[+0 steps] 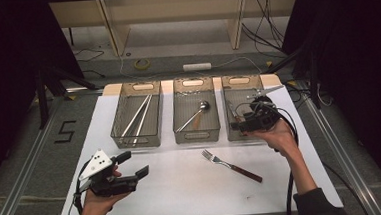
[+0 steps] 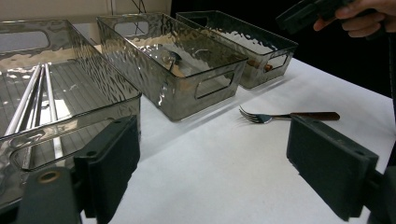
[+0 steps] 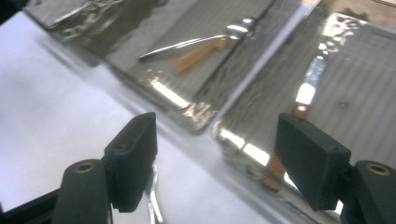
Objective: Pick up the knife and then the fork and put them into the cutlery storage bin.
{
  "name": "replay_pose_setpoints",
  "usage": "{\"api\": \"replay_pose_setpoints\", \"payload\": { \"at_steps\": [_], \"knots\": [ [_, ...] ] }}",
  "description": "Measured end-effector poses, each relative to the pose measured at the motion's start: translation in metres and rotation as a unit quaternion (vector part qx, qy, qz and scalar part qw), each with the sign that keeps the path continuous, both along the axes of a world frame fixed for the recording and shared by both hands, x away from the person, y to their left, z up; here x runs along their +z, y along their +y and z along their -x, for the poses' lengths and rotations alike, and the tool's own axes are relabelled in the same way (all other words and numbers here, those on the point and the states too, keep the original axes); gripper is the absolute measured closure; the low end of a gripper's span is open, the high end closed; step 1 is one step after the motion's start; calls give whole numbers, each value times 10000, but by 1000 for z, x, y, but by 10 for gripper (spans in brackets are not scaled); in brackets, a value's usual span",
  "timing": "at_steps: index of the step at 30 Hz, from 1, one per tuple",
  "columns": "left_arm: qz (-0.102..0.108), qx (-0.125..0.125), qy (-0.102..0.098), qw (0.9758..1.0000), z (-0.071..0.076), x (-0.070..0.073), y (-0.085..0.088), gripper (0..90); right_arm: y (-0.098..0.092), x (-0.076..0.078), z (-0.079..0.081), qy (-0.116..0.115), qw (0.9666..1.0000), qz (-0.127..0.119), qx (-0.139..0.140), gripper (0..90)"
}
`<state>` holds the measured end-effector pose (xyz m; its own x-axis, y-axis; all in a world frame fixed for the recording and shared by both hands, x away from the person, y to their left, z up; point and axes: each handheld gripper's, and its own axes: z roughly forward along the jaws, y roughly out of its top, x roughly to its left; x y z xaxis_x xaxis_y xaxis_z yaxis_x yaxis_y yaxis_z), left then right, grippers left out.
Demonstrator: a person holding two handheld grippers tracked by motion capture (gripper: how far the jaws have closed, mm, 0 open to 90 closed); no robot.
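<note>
White tabletop (image 1: 183,188), three smoked clear plastic bins at the back. The right gripper (image 1: 247,123) hangs spread and empty over the right-hand bin (image 1: 238,87), where a brown-handled utensil (image 3: 299,109) lies. The wood-handled fork (image 1: 230,165) awaits: best approached low, across its handle. The left gripper (image 1: 134,166) rests wide apart, level.

- White table top (image 1: 183,188) sits on a grey floor (image 1: 25,142) with a black "5" (image 1: 65,131) taped on it.
- Pale wooden shelving (image 1: 173,18) at the back, tape roll (image 1: 142,64) and loose cables (image 1: 269,27) below.
- Black curtains (image 1: 5,58) hang both sides, pretty dim.
</note>
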<state>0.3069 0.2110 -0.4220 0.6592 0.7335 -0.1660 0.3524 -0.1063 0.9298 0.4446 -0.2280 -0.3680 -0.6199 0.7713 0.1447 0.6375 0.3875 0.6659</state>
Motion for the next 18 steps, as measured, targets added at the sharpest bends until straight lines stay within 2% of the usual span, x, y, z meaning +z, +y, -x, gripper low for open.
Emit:
{"api": "replay_pose_setpoints", "payload": {
  "at_steps": [6,8,9,11,18],
  "knots": [
    [1,7,7,10000,0,0,0,169,8,-5,25,-113,9994,101,298,296],
    [9,10,12,10000,0,0,0,169,9,-7,31,-120,9993,65,346,295],
    [24,3,1,10000,0,0,0,169,9,-8,33,-82,9991,53,401,291],
    [1,-8,-4,10000,0,0,0,169,11,-10,38,-45,9986,192,481,280],
    [0,-9,-14,10000,0,0,-1,168,11,-12,44,-23,9980,225,597,262]
  ]
}}
